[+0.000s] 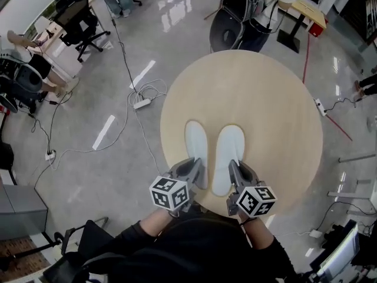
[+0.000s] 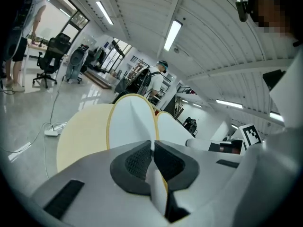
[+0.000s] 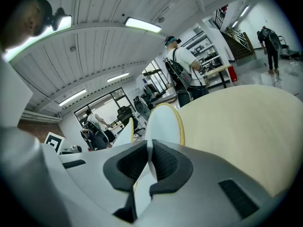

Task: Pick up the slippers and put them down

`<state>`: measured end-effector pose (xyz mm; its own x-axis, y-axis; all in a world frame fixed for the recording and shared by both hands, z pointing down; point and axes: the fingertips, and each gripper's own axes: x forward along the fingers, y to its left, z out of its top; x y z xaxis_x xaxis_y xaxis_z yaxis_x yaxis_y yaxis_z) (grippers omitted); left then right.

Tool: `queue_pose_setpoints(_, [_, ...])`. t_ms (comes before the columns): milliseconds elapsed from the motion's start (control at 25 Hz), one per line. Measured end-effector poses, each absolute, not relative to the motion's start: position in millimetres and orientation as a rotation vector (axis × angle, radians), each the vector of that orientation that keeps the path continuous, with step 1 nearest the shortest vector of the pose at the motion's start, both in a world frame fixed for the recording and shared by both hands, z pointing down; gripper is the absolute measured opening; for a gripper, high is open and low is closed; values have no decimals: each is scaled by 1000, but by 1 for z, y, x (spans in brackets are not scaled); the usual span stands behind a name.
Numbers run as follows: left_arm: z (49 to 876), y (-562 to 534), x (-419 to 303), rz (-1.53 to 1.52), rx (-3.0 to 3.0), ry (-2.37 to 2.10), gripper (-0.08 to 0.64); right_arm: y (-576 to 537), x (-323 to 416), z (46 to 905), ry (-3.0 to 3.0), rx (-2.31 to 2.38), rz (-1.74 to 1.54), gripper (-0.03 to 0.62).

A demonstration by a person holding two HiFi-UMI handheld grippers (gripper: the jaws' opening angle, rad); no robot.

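Left tongs point(image 2: 152, 148) are closed narrowly on the heel edge of the left slipper point(image 1: 196, 140), and right tongs point(image 3: 149, 148) likewise on the right slipper point(image 1: 228, 149), both held over the bench's point(image 1: 277, 117) near edge. With so thin a pinch, either slipper could be tilted loose and dropped off that edge.

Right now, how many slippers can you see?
2. The left slipper is clamped at its near end in the left gripper, the right slipper in the right gripper. They sit side by side over the round table. No others show.
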<state>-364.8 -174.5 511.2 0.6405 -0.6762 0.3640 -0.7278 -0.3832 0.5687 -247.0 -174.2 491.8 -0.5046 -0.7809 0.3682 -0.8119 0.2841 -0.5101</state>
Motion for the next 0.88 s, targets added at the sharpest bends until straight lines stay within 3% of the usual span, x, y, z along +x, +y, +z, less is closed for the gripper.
queue_pose_setpoints(400, [489, -178, -350, 89, 2221, -1013, 35, -163, -228, 476, -2474, 1651, 1023, 31])
queue_pose_setpoints(880, [464, -147, -258, 108, 2293, -1048, 34, -137, -148, 451, -2583, 1627, 982, 31])
